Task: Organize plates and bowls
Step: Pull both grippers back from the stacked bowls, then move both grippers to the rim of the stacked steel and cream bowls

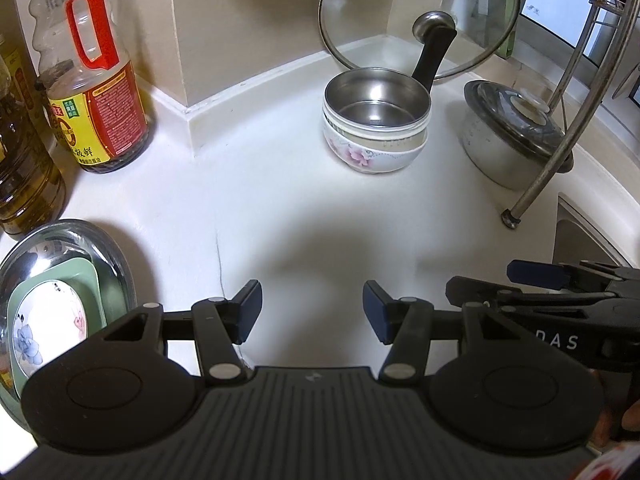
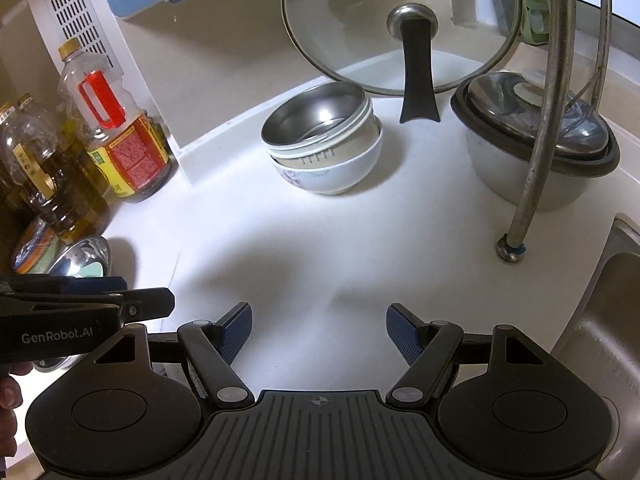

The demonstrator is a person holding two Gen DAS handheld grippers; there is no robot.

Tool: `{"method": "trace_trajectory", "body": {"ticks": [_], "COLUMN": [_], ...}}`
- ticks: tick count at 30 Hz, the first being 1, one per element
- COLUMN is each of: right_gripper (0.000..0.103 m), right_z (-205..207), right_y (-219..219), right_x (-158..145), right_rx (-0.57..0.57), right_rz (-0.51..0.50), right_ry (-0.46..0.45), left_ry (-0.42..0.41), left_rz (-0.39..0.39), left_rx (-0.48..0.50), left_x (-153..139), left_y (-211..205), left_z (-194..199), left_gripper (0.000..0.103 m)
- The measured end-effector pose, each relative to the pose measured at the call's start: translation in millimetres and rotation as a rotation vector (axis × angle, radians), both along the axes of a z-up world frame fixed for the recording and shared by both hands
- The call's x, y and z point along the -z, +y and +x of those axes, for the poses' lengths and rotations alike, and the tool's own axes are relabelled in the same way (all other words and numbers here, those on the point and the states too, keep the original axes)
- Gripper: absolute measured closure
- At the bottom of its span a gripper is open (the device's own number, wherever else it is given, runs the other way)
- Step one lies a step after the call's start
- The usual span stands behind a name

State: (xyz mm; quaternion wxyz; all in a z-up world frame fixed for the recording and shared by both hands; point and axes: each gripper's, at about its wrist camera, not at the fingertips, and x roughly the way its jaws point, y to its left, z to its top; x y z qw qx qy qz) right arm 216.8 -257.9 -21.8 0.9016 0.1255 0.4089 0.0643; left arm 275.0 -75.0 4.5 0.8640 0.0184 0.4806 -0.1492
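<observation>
A steel bowl [image 1: 376, 100] is nested in a white floral bowl [image 1: 372, 156] at the back of the white counter; the same steel bowl [image 2: 316, 120] and floral bowl [image 2: 332, 172] show in the right wrist view. At the left edge a steel dish [image 1: 108, 252] holds a green plate [image 1: 90, 276] with a small floral plate [image 1: 48, 328] on top. My left gripper [image 1: 312, 312] hovers open over bare counter, nothing between its fingers. My right gripper [image 2: 319, 332] is open too, beside the left one, well short of the bowls.
A soy sauce bottle [image 1: 96, 92] and an oil bottle [image 1: 24, 184] stand at the left. A glass lid [image 1: 420, 20] leans on the back wall. A lidded pot [image 1: 512, 132], a metal rack leg [image 1: 540, 176] and the sink [image 2: 604, 340] are at the right.
</observation>
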Motion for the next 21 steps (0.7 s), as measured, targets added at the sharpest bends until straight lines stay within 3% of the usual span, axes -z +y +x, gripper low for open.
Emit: {"method": "trace_trajectory", "body": {"ticks": [21], "right_gripper": [0.029], "right_z": [40.1], "right_y": [-14.1], "right_x": [-7.2], "right_rx": [0.089], "right_rz": [-0.032], "right_ry": [-0.03], "left_ry": [-0.027], "left_rz": [-0.043], "left_rx": [0.018], "left_x": [5.6], "left_y": [-15.0], "left_z": [51.7], "left_gripper": [0.049]}}
